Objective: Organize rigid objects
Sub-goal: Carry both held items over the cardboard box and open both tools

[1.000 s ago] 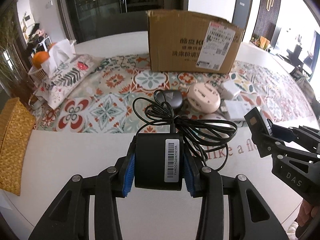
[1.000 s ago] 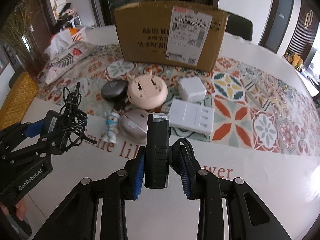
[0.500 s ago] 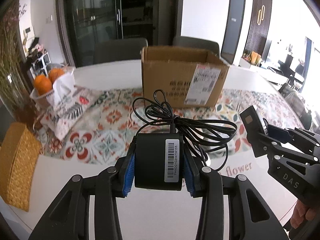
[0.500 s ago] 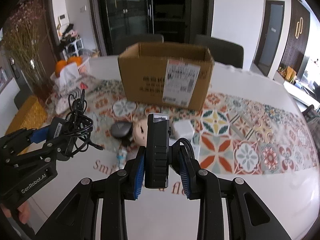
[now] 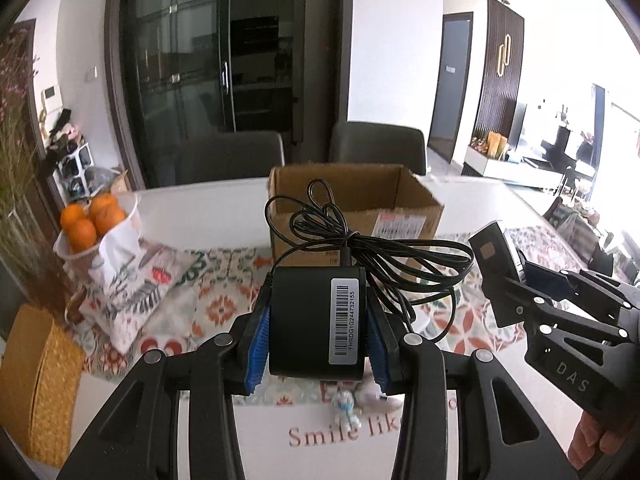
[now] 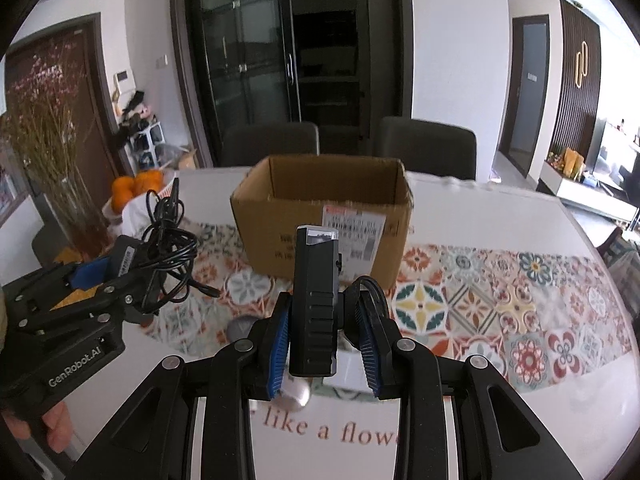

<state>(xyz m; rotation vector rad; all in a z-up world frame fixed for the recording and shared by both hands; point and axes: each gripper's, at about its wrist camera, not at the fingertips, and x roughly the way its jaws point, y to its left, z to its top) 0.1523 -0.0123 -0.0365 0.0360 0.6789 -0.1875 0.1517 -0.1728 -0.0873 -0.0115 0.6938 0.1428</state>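
My left gripper (image 5: 318, 328) is shut on a black power adapter (image 5: 316, 320) with a barcode label; its coiled black cable (image 5: 360, 248) hangs out in front. My right gripper (image 6: 323, 336) is shut on a slim black device (image 6: 316, 300) held upright, with a black loop of cord beside its right pad. Both are held in the air above the table, short of the open cardboard box (image 6: 324, 216) (image 5: 352, 200), whose inside looks bare. Each gripper shows in the other's view: the right gripper (image 5: 520, 280) at the right, the left gripper (image 6: 96, 272) at the left.
A patterned runner (image 6: 500, 292) covers the table's middle. A small figurine (image 5: 346, 406) and a round pale item (image 6: 296, 392) lie below the grippers. A basket of oranges (image 5: 90, 216), a tissue pouch (image 5: 132, 292) and a woven mat (image 5: 36, 384) sit at the left. Two chairs stand behind the box.
Both grippers have risen with their objects and tilted up, so the box's open top and the room behind now show. The items on the runner have dropped below the held objects.
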